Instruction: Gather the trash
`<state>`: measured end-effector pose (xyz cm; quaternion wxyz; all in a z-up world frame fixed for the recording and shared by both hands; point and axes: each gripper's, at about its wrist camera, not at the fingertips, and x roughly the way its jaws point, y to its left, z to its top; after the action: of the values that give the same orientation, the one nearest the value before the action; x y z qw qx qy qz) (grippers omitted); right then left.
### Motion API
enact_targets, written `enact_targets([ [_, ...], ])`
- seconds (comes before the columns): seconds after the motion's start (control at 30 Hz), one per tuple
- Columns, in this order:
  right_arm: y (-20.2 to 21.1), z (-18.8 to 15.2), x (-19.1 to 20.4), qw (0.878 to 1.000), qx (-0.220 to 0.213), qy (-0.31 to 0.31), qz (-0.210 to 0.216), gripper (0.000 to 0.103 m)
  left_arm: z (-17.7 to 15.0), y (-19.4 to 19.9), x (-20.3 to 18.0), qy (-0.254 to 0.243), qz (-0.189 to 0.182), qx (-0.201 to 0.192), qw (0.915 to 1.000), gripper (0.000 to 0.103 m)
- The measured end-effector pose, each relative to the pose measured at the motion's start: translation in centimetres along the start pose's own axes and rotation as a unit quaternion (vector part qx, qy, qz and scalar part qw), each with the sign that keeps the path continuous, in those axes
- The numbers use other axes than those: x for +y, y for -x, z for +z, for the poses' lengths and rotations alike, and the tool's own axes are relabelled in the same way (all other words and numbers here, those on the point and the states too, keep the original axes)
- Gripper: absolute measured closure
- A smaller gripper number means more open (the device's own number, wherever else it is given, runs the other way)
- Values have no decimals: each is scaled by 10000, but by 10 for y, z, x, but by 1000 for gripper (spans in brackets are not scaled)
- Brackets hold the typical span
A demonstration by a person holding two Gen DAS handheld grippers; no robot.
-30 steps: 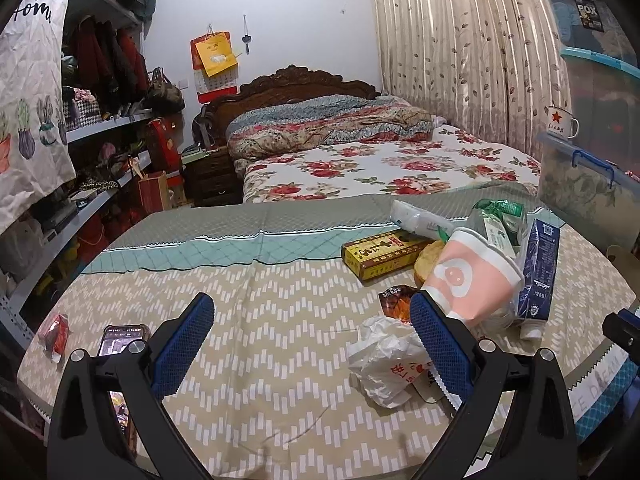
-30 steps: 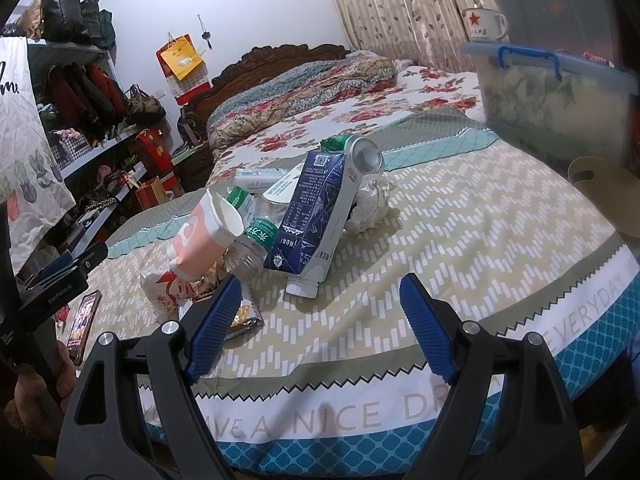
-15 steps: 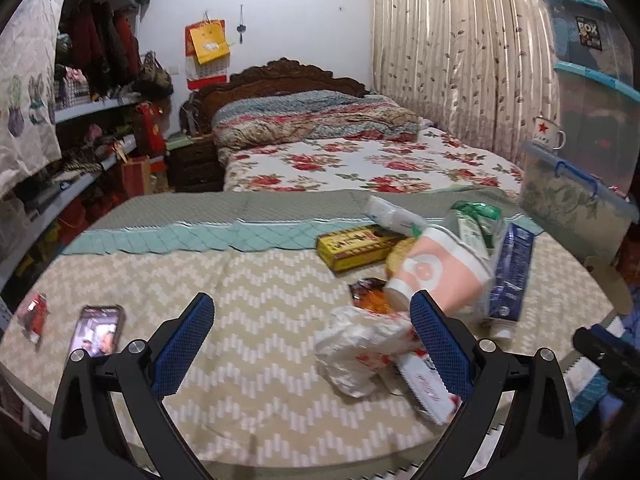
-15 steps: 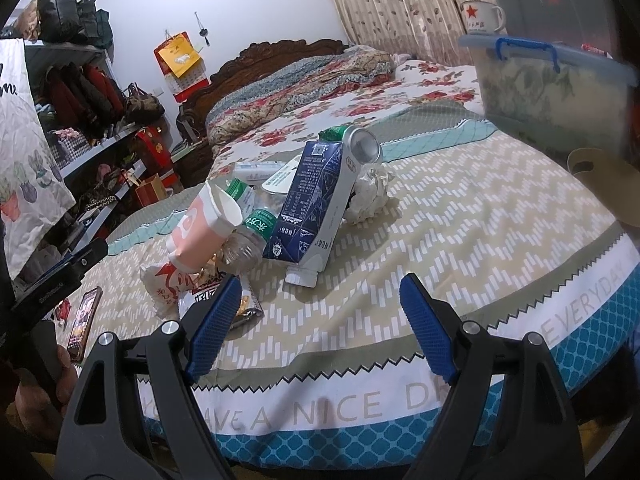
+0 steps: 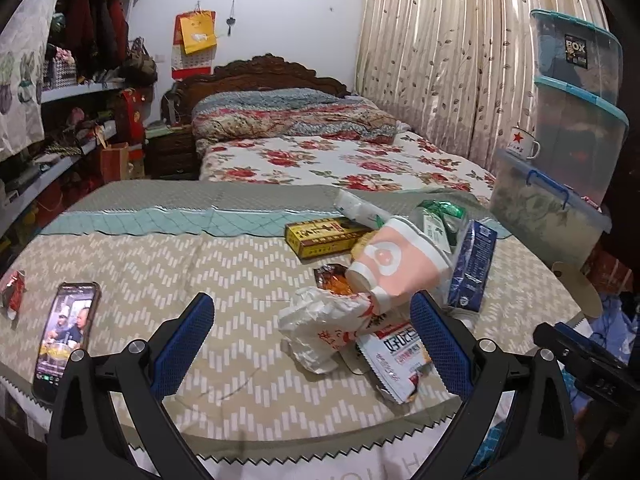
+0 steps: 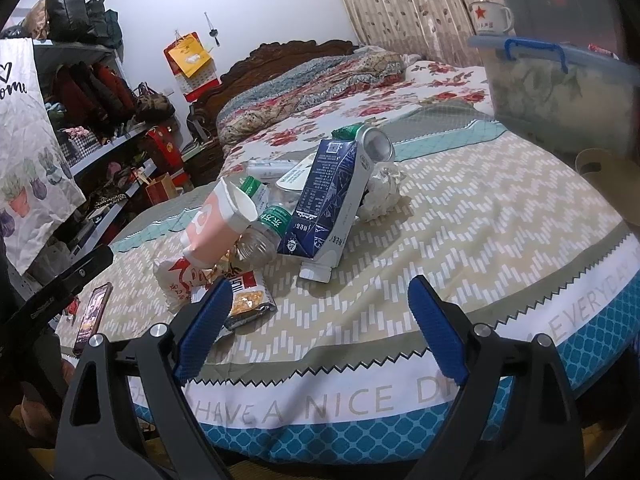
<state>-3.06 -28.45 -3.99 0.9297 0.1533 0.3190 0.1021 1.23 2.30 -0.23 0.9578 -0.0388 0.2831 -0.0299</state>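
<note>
The tablecloth (image 6: 360, 396) on the worktop carries "HAVE A NICE D" along its white edge at 6 o'clock, and "EVERYDAY" at 4 o'clock. The top storage box (image 5: 576, 52), at 2 o'clock, has a sticker reading "BOX". The hanging cloth (image 6: 24, 128), at 9 o'clock, shows "ome" under a heart.

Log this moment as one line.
left gripper: open, empty | right gripper: open, empty, just opening | trash pile: untouched on table
</note>
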Motion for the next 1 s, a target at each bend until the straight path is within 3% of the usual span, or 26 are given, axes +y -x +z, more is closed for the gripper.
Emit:
enact_targets([
  [1.0, -5, -2, -5, 9999, 80, -74, 0, 14, -4, -7, -2, -129, 29, 197, 9997, 9],
])
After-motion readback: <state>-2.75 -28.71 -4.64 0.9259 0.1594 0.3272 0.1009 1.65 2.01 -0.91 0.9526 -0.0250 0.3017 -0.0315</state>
